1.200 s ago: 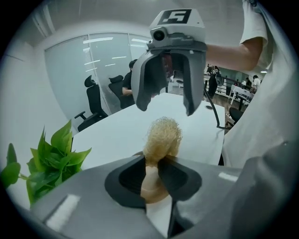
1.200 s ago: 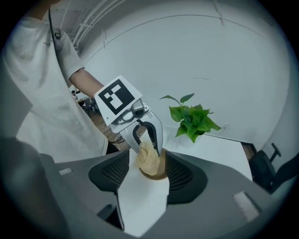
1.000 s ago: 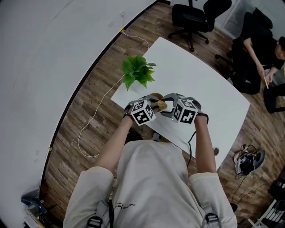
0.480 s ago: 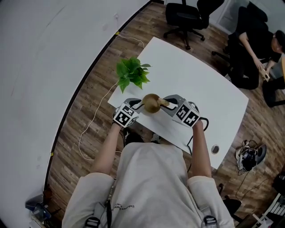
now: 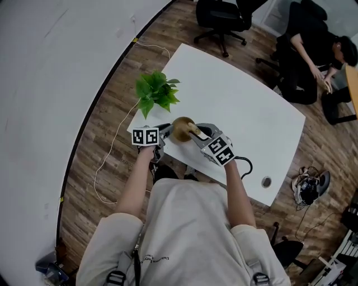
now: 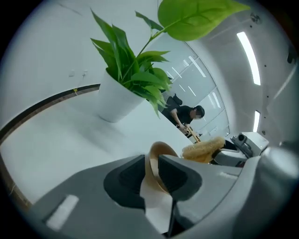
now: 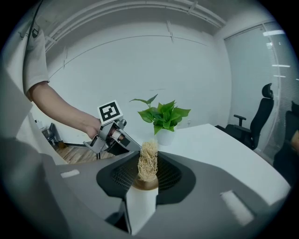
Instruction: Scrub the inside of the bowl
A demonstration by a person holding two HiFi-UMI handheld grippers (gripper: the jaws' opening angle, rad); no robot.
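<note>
Bowl (image 5: 182,128): small, tan-brown, wood-look, thin rim, glossy. It is held up over the near left corner of the white table (image 5: 240,106), between the two grippers. Left gripper (image 5: 166,132) is clamped on the bowl's rim; in the left gripper view the thin tan wall (image 6: 161,151) runs straight between the dark pads. Nothing loose shows inside the bowl.

Right gripper (image 5: 199,134) grasps a loofah scrubber (image 7: 148,161), a pale, fibrous, stubby roll standing up between the jaws. Those jaws have just been closing, with the scrubber between them. The scrubber's end (image 6: 203,150) sits at the bowl's open side (touching the inside or not: can't tell). A brown curved edge shows right under the scrubber in the right gripper view.

Beyond the bowl, near the table's left edge, a white pot (image 6: 117,98) holds a leafy green plant (image 5: 155,92), upright and apart from both grippers. The rest of the tabletop is bare white.

Off the table's far side are a black office chair (image 5: 221,17) and a seated person (image 5: 313,50) in dark clothes.
</note>
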